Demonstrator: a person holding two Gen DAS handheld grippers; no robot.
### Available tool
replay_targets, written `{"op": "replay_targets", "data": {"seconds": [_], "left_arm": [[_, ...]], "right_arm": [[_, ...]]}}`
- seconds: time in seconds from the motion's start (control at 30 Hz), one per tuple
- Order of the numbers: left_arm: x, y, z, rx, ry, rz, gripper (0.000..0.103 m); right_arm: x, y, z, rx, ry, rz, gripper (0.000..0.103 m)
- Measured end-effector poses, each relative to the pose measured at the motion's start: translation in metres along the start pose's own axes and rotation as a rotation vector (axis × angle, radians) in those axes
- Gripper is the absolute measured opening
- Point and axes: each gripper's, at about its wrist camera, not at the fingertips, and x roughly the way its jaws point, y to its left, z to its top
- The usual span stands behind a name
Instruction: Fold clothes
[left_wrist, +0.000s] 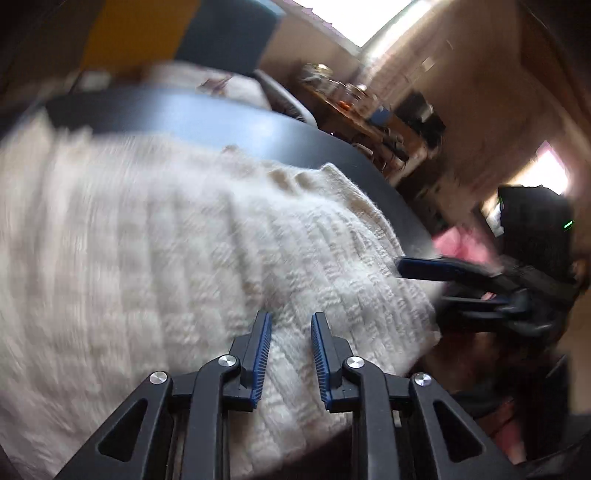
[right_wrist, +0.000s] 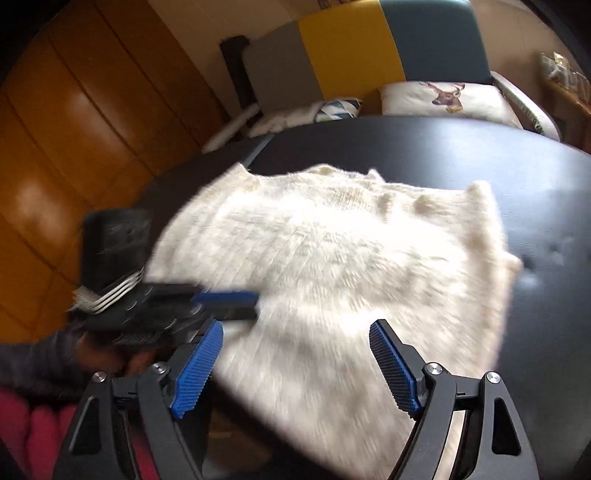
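Now the white knitted sweater lay spread on the black table, its near edge hanging over the side. The left gripper had its jaws a little apart with the sweater between them. The right gripper had its jaws wide apart above the near edge.

A cream-white knitted sweater lies spread flat on the dark surface. Its ribbed, cable-like knit runs in long rows down the cloth. In the right wrist view the collar edge lies toward 12 o'clock, one corner reaches 2 o'clock, and the near hem hangs over the surface's edge at 6 o'clock. The cloth looks fluffy and slightly rumpled near the collar; blur hides finer detail.
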Motion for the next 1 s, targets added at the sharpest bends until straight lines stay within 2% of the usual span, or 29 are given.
{"op": "replay_targets", "data": {"seconds": [0.07,0.1,0.2,0.3,0.43,0.5,0.53,0.63,0.8,0.93,1.0], "left_arm": [[-0.012,0.002,-0.001,0.003,-0.023,-0.004,0.019],[-0.019,0.003,-0.002,0.004,-0.035,-0.006,0.020],[-0.037,0.006,-0.004,0.009,-0.070,-0.012,0.024],[-0.093,0.024,-0.014,-0.030,-0.180,-0.007,0.026],[-0.168,0.089,-0.037,-0.134,-0.290,0.144,0.030],[-0.188,0.121,-0.048,-0.207,-0.286,0.192,0.030],[-0.194,0.134,-0.054,-0.235,-0.281,0.178,0.030],[-0.198,0.145,-0.063,-0.244,-0.277,0.120,0.031],[-0.173,0.142,-0.057,-0.191,-0.219,-0.021,0.035],[-0.140,0.133,-0.050,-0.159,-0.151,-0.060,0.035],[-0.139,0.133,-0.052,-0.164,-0.130,-0.062,0.034]], "right_arm": [[0.034,0.003,-0.001,-0.052,0.099,-0.141,0.084],[0.043,0.007,-0.002,-0.094,0.104,-0.183,0.090],[0.050,0.015,-0.006,-0.170,0.101,-0.220,0.094],[0.051,0.015,-0.003,-0.157,0.096,-0.227,0.095],[0.053,0.011,0.000,-0.140,0.101,-0.219,0.097],[0.057,0.011,-0.001,-0.143,0.105,-0.228,0.101],[0.059,0.011,-0.001,-0.144,0.107,-0.232,0.101],[0.060,0.008,0.000,-0.163,0.120,-0.246,0.102],[0.054,-0.009,0.003,-0.121,0.106,-0.231,0.102],[0.054,-0.010,0.003,-0.119,0.112,-0.247,0.103],[0.054,-0.009,0.002,-0.120,0.110,-0.253,0.103]]}}
